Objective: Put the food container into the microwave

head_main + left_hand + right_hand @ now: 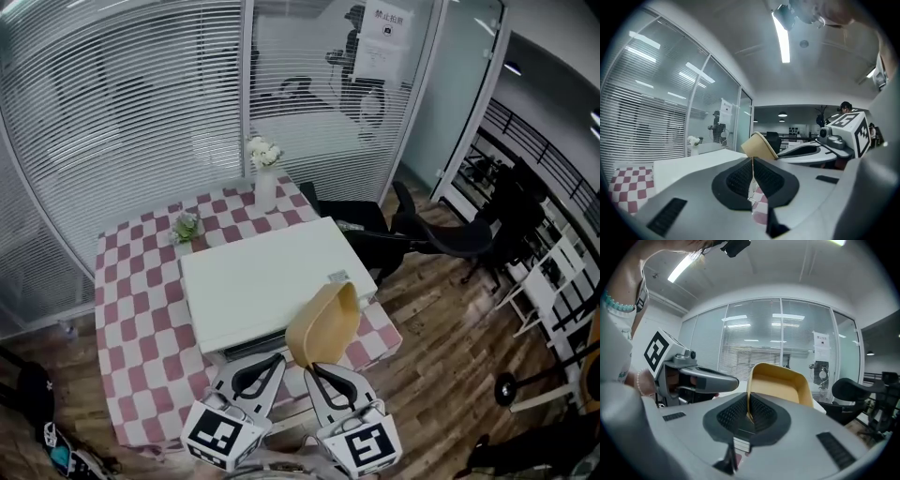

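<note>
Right gripper view: right gripper (748, 413) is clamped on the rim of the tan food container (780, 387), which sticks up just ahead of its jaws, over the microwave's (262, 277) corner. Left gripper (752, 180) alongside is pinched closed, empty.

A tan rounded plastic food container (323, 323) hangs tipped on edge, rim pinched in the right gripper (315, 367). It is over the white boxy microwave (267, 281)'s front corner.

- Glass partition (122, 122) with horizontal blinds, 10 to 1 o'clock.
- Wood-plank floor (441, 328), 3 to 5 o'clock.
- Table in red-and-white checked cloth (131, 309), centre to 8 o'clock.
- Black office chair (441, 239), 3 o'clock.
- Ceiling strip light (782, 40), lit.
</note>
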`<action>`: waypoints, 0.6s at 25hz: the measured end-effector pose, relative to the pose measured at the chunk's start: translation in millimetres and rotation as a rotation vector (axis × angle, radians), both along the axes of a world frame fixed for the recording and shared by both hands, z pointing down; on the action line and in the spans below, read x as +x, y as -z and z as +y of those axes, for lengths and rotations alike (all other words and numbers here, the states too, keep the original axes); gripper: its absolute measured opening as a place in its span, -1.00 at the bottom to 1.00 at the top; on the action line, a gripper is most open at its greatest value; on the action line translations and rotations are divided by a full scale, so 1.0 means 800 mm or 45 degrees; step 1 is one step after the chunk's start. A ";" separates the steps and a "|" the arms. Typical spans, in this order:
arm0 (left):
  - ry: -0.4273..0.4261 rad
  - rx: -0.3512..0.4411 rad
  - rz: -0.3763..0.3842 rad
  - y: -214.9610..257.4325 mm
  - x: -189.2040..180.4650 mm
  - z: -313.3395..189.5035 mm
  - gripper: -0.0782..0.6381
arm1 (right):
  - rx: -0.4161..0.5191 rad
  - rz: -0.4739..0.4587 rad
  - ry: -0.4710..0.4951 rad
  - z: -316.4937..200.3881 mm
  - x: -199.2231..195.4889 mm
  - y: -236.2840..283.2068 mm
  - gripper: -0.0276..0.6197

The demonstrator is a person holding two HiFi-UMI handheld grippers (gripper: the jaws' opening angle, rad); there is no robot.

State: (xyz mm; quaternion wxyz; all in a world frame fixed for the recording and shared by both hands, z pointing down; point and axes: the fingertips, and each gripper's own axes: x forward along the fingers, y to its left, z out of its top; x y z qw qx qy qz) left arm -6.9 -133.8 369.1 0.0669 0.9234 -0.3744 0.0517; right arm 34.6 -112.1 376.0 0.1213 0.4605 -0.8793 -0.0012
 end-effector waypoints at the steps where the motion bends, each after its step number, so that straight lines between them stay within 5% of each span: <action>1: -0.012 0.000 0.007 0.000 0.003 -0.001 -0.73 | -0.002 0.010 -0.012 0.000 0.003 -0.001 -0.89; 15: -0.217 -0.042 0.001 -0.011 0.047 -0.003 -0.73 | -0.112 0.028 -0.236 0.006 0.052 -0.033 -0.89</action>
